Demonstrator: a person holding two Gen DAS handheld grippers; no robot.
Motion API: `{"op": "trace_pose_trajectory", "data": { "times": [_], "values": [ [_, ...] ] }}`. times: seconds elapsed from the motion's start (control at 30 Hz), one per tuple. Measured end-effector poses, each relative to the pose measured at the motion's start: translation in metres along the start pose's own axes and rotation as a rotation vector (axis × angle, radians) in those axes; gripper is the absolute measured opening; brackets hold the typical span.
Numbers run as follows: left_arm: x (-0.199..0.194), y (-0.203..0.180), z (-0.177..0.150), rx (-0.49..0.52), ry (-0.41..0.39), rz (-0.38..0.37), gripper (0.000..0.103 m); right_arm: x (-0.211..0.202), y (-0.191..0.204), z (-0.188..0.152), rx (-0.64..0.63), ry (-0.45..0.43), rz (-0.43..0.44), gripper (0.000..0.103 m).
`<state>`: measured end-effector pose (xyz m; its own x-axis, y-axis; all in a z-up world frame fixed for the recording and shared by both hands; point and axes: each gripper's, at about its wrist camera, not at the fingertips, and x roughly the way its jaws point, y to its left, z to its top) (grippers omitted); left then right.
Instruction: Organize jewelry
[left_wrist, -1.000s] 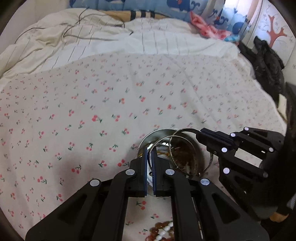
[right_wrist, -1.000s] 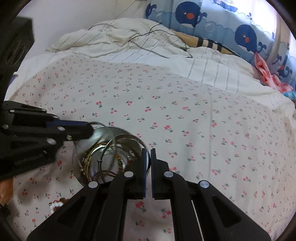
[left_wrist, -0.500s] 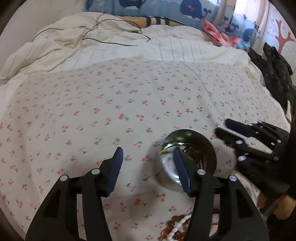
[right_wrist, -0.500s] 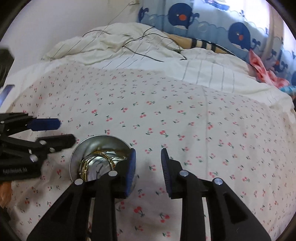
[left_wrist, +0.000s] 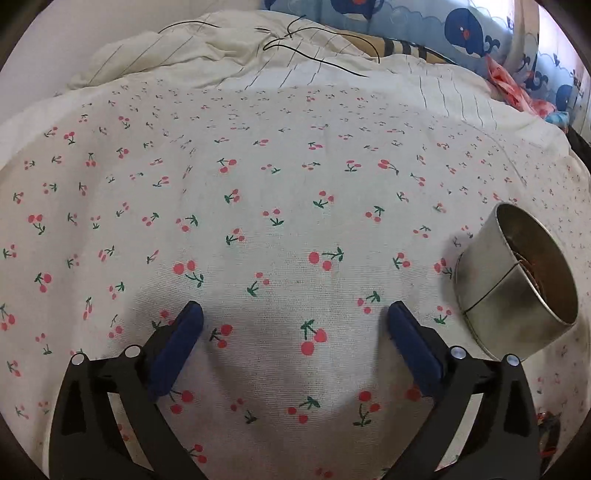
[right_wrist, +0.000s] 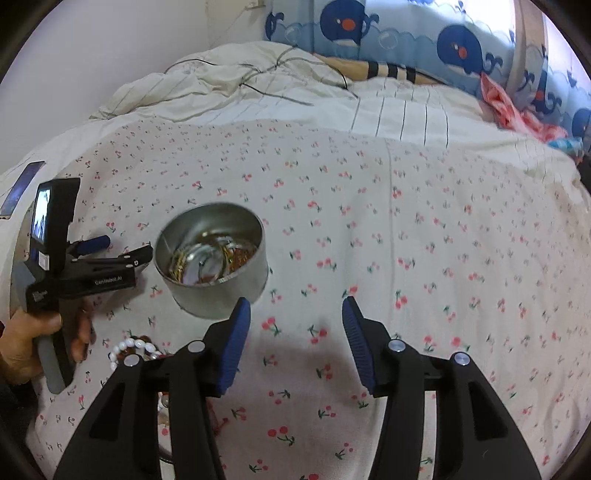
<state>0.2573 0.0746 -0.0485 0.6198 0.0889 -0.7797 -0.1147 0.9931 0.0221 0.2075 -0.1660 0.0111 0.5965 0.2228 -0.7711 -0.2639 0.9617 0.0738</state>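
bed (right_wrist: 406, 229): cherry-print sheet spread in front of me | quilt (right_wrist: 229, 88): white, thin stripes, rumpled at the far end, black cable (left_wrist: 317, 55) lying across it | wall (right_wrist: 147, 33): plain white on my left | curtain (right_wrist: 406, 29): blue whale print, daylight behind

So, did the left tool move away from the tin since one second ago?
Yes. The left tool was at the tin's rim, shut on a bangle; now it is open and sits to the tin's left on the cherry sheet, clear of it.

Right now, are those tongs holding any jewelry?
No. Both the left tongs and right tongs are open and empty; bangles lie in the round silver metal tin.
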Motion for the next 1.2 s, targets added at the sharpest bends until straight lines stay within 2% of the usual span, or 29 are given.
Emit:
{"op": "trace_pose_trajectory", "data": {
  "times": [0.2, 0.6, 1.2],
  "values": [
    [0.004, -0.005, 0.0, 0.017, 0.012, 0.023, 0.096, 0.009, -0.001, -0.006, 0.014, 0.023, 0.01, 0.054],
    [0.003, -0.006, 0.001, 0.016, 0.012, 0.022, 0.096, 0.018, 0.0, -0.009, 0.021, 0.037, 0.006, 0.066],
    [0.003, -0.006, 0.001, 0.016, 0.011, 0.021, 0.096, 0.028, -0.002, -0.013, 0.036, 0.071, 0.021, 0.07]
  ]
}}
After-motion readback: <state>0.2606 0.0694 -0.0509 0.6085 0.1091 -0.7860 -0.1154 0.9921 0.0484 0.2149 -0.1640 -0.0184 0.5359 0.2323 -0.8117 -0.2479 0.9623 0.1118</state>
